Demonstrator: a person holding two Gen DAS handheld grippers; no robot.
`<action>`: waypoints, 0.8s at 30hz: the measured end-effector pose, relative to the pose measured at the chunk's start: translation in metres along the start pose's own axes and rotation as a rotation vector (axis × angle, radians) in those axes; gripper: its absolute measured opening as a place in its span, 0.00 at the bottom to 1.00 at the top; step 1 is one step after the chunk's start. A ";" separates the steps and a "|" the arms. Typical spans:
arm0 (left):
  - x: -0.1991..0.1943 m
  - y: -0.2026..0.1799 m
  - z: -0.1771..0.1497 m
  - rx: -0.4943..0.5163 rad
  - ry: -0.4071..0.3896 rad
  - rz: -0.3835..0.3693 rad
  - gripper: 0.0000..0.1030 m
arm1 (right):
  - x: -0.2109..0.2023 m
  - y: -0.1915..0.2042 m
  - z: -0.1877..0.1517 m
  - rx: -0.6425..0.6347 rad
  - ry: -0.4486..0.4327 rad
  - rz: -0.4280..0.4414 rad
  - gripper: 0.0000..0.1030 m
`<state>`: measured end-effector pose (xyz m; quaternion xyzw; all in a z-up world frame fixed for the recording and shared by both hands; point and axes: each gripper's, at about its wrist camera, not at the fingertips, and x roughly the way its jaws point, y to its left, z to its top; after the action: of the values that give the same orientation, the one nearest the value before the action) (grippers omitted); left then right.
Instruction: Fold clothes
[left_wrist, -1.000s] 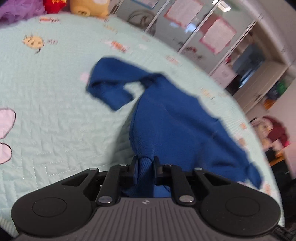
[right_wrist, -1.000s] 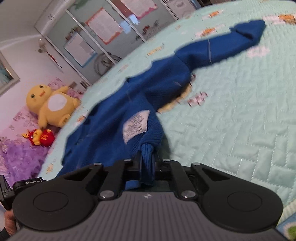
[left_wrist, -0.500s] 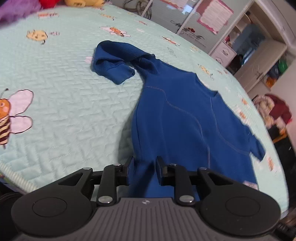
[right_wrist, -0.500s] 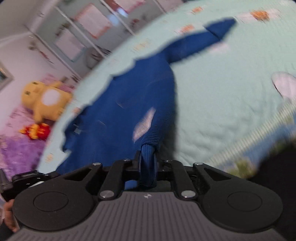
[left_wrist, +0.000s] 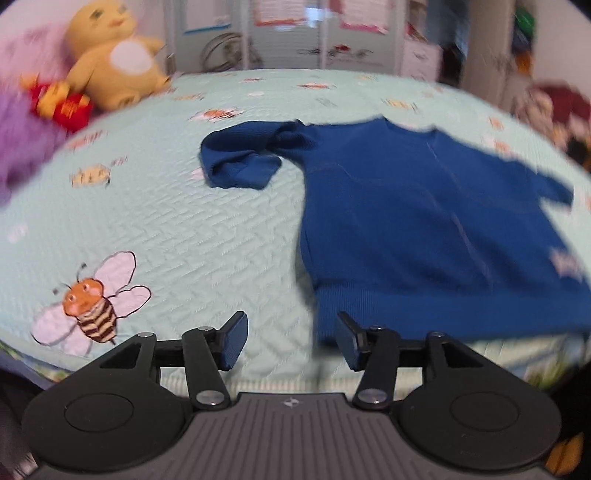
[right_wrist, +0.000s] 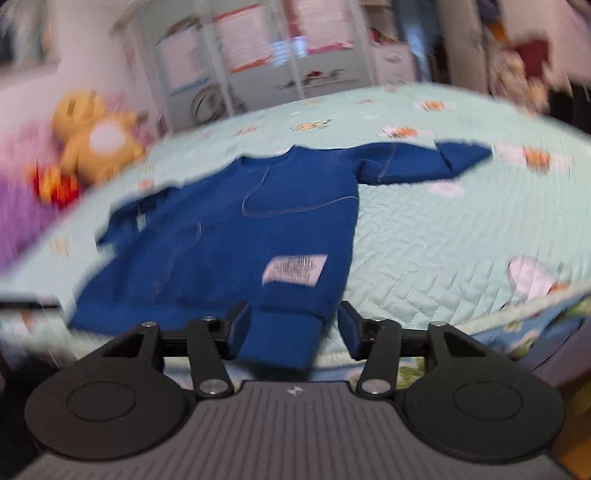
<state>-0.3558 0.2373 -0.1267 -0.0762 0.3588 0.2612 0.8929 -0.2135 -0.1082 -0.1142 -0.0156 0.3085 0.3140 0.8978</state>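
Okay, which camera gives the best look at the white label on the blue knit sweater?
The right wrist view: the white label lies readable-sized on the blue knit sweater, near the hem. The left wrist view catches it only as a blurred patch at the frame's right edge.

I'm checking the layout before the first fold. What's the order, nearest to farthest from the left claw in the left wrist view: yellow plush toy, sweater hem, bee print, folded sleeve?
1. sweater hem: just ahead of the left claw, right side; its jaws are opening, nothing between.
2. bee print: left, near the quilt edge.
3. folded sleeve: mid-quilt.
4. yellow plush toy: far left corner.
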 end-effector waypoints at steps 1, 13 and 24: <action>-0.001 -0.005 -0.006 0.044 -0.004 0.014 0.55 | 0.001 0.008 -0.004 -0.064 0.011 -0.022 0.54; 0.009 -0.044 -0.021 0.345 -0.048 0.159 0.63 | 0.028 0.040 -0.020 -0.297 0.090 -0.172 0.54; 0.014 -0.047 -0.023 0.358 -0.012 0.184 0.65 | 0.035 0.040 -0.015 -0.334 0.005 -0.264 0.54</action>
<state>-0.3361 0.1954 -0.1553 0.1186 0.3997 0.2742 0.8666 -0.2236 -0.0600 -0.1393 -0.2052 0.2499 0.2402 0.9153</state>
